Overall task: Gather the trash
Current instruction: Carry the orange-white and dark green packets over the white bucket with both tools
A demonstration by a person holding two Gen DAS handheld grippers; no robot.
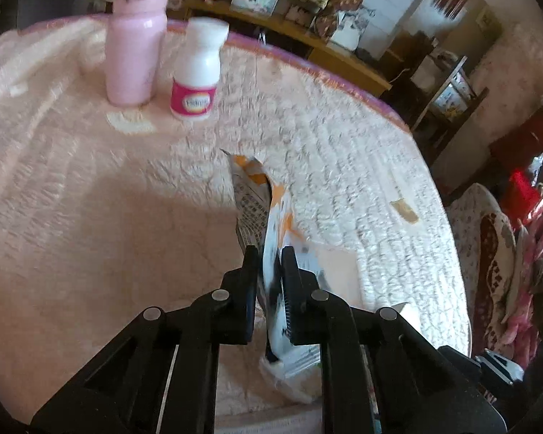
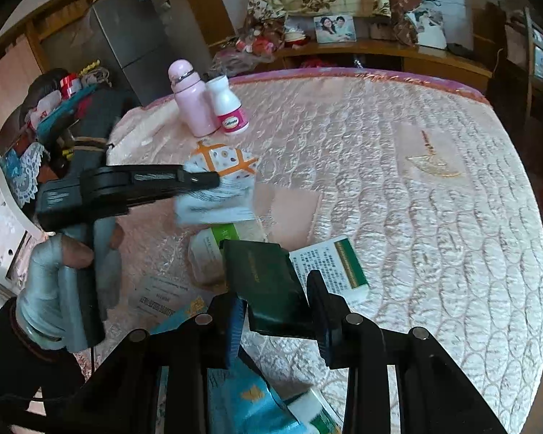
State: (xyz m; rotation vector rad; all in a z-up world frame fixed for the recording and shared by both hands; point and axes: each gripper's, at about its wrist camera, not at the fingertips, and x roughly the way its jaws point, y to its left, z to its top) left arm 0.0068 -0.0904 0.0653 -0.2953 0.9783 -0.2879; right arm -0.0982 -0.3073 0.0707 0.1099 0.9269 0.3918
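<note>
left wrist view shows a crumpled white wrapper (image 1: 268, 217) with orange bands and small grey print, standing on edge above the pink quilted bench (image 1: 90, 217). the left tongs (image 1: 270, 253) are clamped on it, the black pads pressing its lower part from both sides. right wrist view shows a dark green box (image 2: 268, 282) with faint gold lettering, pinched between the pads of the right tongs (image 2: 277, 303) and tilted above the cloth. its near end is hidden behind the pads, and the print on both items is too blurred to read. white and green leaflets (image 2: 329, 264) lie just beyond the box. a pink bottle (image 2: 193, 103) and a white jar (image 2: 230, 108) stand together at the far edge, well apart from both tongs.
</note>
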